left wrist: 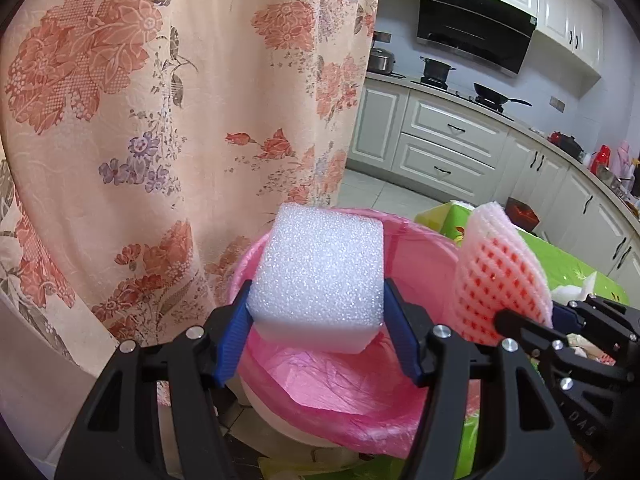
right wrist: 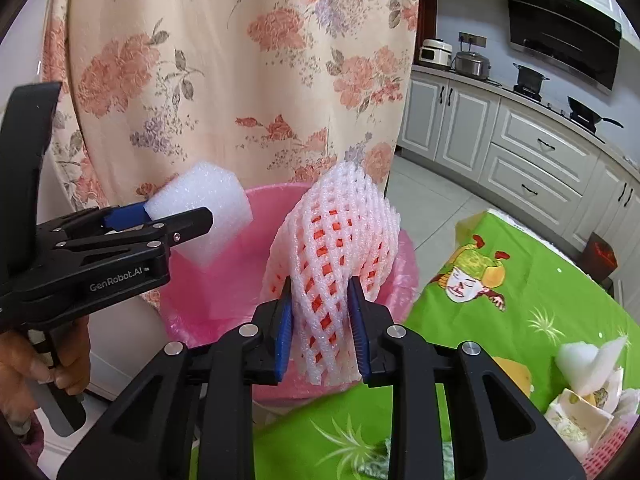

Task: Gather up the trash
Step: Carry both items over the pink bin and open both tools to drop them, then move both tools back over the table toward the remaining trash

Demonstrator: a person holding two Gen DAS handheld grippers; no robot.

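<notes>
My left gripper [left wrist: 316, 316] is shut on a white foam block [left wrist: 320, 276] and holds it over the open mouth of a bin lined with a pink bag [left wrist: 360, 392]. The block [right wrist: 200, 208] and left gripper [right wrist: 176, 220] also show in the right wrist view. My right gripper [right wrist: 320, 316] is shut on a white-and-red foam fruit net [right wrist: 336, 264], held upright at the right rim of the pink-lined bin [right wrist: 224, 292]. The net [left wrist: 504, 276] and right gripper [left wrist: 532, 320] show in the left wrist view.
A floral curtain [left wrist: 160, 120] hangs just behind the bin. A green tablecloth [right wrist: 500, 320] lies to the right with crumpled paper and foam scraps [right wrist: 592, 384]. Kitchen cabinets [left wrist: 448, 140] and a stove stand further back.
</notes>
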